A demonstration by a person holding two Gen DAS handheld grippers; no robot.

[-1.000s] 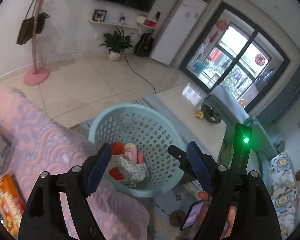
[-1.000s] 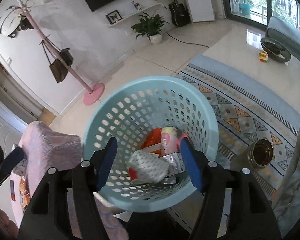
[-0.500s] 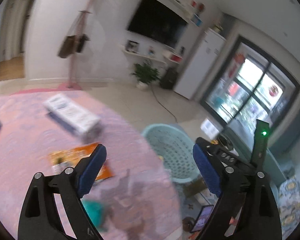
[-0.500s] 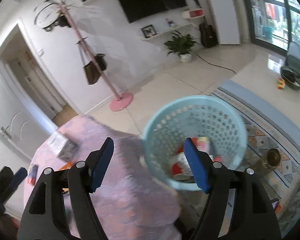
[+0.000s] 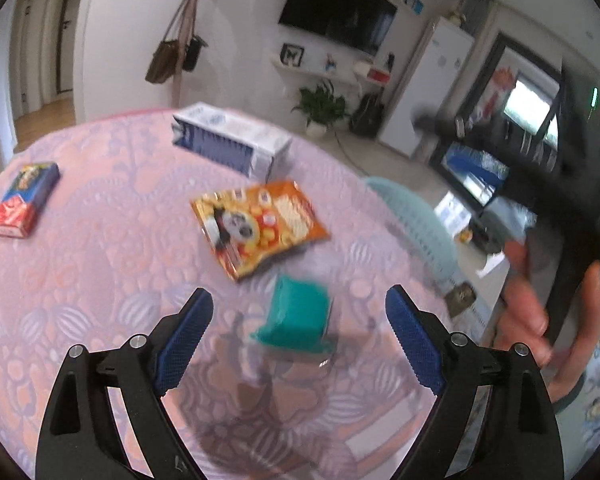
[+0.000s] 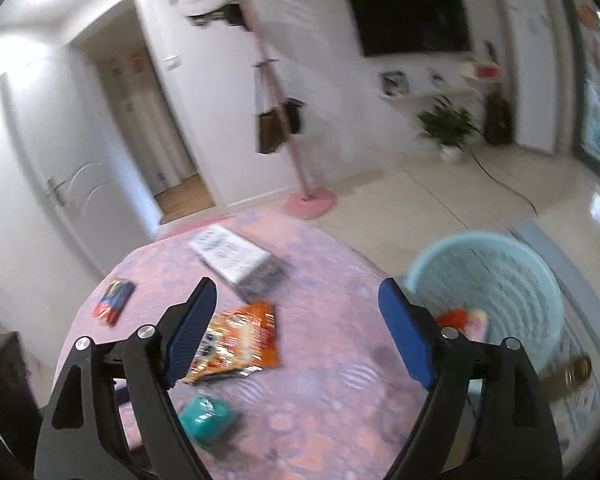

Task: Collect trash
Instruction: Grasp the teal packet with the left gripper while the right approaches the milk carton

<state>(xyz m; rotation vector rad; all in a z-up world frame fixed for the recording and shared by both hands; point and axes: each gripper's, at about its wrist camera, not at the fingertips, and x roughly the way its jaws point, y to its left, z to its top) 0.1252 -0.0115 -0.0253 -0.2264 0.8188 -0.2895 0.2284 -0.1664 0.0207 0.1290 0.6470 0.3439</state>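
Note:
A teal box lies on the pink patterned tablecloth, just ahead of my left gripper, which hangs open above it without touching. Beyond it lie an orange snack bag, a white and blue carton and a small blue and red box. My right gripper hovers over the table with its jaws opening and nothing between them. Below it are the snack bag and teal box. The light blue basket stands on the floor to the right, holding wrappers.
The table's round edge falls off toward the basket rim. A hand shows at the right of the left wrist view. A pink coat stand, a potted plant and a tin can stand on the floor.
Both grippers have swung away from the basket to over the table. The right gripper has risen, and its jaws now stand wider. The trash on the table has come into view.

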